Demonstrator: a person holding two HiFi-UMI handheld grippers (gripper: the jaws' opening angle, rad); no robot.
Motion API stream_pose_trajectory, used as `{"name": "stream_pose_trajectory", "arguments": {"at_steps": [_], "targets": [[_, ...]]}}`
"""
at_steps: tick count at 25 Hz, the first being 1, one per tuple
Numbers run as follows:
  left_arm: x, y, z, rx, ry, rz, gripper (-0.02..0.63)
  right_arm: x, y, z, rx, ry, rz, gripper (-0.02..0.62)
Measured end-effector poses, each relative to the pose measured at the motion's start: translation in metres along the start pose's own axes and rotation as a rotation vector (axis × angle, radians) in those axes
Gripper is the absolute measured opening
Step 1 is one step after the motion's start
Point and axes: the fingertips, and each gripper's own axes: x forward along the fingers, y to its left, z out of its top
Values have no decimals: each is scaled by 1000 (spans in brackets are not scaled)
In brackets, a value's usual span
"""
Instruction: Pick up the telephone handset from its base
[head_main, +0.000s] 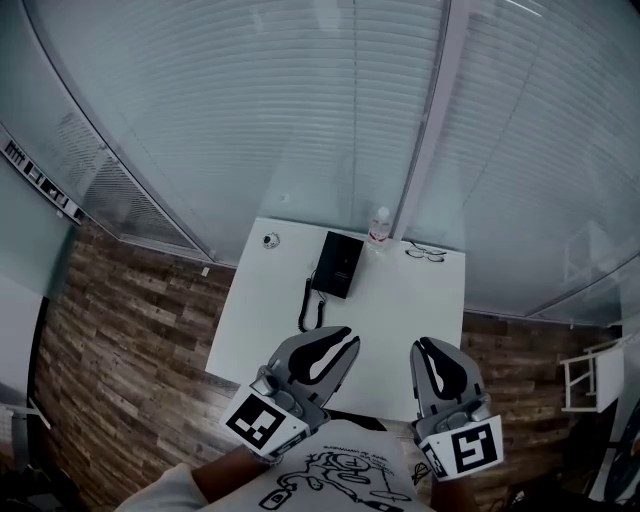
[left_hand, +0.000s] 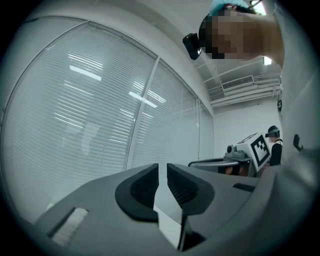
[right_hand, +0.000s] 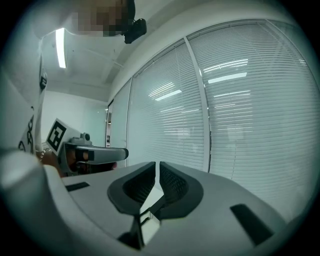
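Fingers closed, empty on left gripper (head_main: 346, 341) and right gripper (head_main: 426, 347) | both level, side by side | telephone (head_main: 338, 265) well ahead

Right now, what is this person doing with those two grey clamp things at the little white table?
A person stands at the near edge of a white table, holding the left gripper in one hand and the right gripper in the other. Both have their jaws closed with nothing between them. The black telephone sits towards the table's far side, out of their reach for now; its handset looks not yet lifted. A bottle stands just beyond it.
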Motion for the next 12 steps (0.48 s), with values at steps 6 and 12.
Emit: {"name": "stream_pose_trajectory", "arguments": {"at_steps": [6,12], "targets": [[8,9,-8,-16,1,32,52,12,-8,-6,1,5,28,21],[12,31,-1,-22,-8,28,51,36,-8,0,4,9,26,21]]}}
